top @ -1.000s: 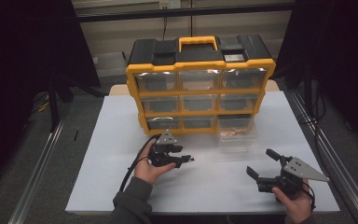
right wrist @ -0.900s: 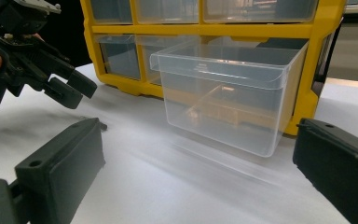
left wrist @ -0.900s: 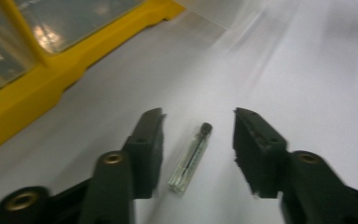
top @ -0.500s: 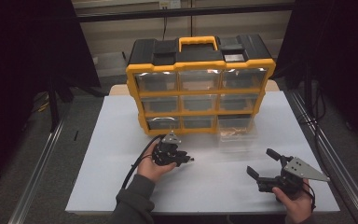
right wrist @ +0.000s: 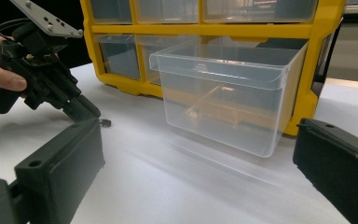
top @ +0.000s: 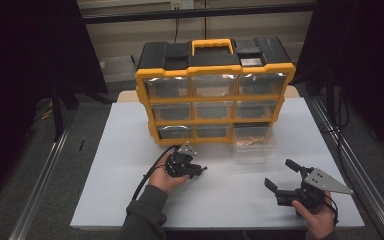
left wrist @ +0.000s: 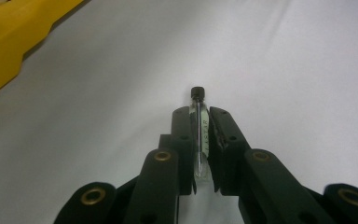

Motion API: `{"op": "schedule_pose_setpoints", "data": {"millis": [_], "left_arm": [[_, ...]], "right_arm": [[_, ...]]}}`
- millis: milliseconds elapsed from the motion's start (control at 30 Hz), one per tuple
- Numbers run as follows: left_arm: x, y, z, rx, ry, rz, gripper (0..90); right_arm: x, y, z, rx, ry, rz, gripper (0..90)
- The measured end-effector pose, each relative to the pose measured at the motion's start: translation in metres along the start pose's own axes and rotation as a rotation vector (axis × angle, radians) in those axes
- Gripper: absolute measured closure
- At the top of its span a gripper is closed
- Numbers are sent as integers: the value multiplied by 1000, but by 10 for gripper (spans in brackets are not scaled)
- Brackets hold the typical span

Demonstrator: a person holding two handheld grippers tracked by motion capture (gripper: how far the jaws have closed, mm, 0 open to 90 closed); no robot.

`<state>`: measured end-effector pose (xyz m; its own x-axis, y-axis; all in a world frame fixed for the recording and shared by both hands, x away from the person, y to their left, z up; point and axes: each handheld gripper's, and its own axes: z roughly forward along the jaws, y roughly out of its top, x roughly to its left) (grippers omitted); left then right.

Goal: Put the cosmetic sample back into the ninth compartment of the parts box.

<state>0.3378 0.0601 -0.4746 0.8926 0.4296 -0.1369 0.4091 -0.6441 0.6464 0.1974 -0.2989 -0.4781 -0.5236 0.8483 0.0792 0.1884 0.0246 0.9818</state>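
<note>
Black jaws of our left gripper (left wrist: 200, 140) clamp a slim glass vial (left wrist: 201, 135) with a black cap, low over the white table (top: 115, 150). Our right gripper (top: 286, 176) hangs wide apart, facing the clear drawer (right wrist: 223, 88) pulled from the yellow organizer (top: 215, 90) — dark curtains stand behind. Since a second ago, the left hand (top: 166, 176) has dropped nearer the table.
</note>
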Motion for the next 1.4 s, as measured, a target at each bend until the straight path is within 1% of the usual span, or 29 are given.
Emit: {"op": "schedule_pose_setpoints", "data": {"millis": [33,100,333,367,400,433,500,567,633,667,733,800,833,900,933,967,1033,1067,1100,1167,1200,1267,1400], "left_arm": [[0,0,0,-5,1,-2,811],[-1,0,0,5,8,7,812],[0,1,-1,4,2,-6,813],[1,1,-2,9,3,-17,813],[1,1,-2,7,-2,-15,813],[1,1,-2,0,-4,-26,813],[2,1,-5,4,-1,-35,813],[3,2,-8,-18,-6,-44,813],[3,5,-13,-2,-7,-42,813],[3,5,-13,-2,-7,-42,813],[2,9,-16,-9,-16,-32,813],[2,15,-19,-33,-31,-39,813],[2,15,-19,-33,-31,-39,813],[2,21,-24,-14,-30,-18,813],[2,21,-24,-14,-30,-18,813],[1,22,-24,-25,-31,-23,813],[-1,28,-27,-25,-36,-12,813],[-1,29,-27,-26,-48,-5,813],[-1,29,-27,-26,-48,-5,813],[-3,32,-29,-3,-45,-3,813],[-4,35,-29,-12,-52,8,813],[-5,38,-30,-5,-55,4,813],[-4,41,-31,-8,-64,3,813]], "right_arm": [[0,0,0,-1,-2,0,9],[0,0,0,-2,-1,-2,9],[0,0,0,-1,1,-3,9],[1,0,0,-2,0,-1,8],[1,0,0,0,3,-2,9],[1,0,0,0,3,-2,9],[1,1,0,-2,4,-5,9],[1,0,0,-1,3,-5,9],[1,0,0,-2,5,-9,9],[1,0,0,-1,4,-7,9],[1,0,1,1,5,-7,8],[1,0,0,-1,5,-7,9],[1,0,0,-1,5,-7,9],[1,1,0,1,5,-6,9],[1,0,0,1,5,-6,9],[1,0,0,0,6,-8,8],[1,0,1,1,7,-7,9],[1,0,1,2,8,-5,9],[1,0,1,2,8,-5,9],[1,0,1,3,9,-5,9],[2,0,0,4,11,-5,9],[2,1,0,3,11,-6,9],[1,1,0,0,9,-8,9]]}}
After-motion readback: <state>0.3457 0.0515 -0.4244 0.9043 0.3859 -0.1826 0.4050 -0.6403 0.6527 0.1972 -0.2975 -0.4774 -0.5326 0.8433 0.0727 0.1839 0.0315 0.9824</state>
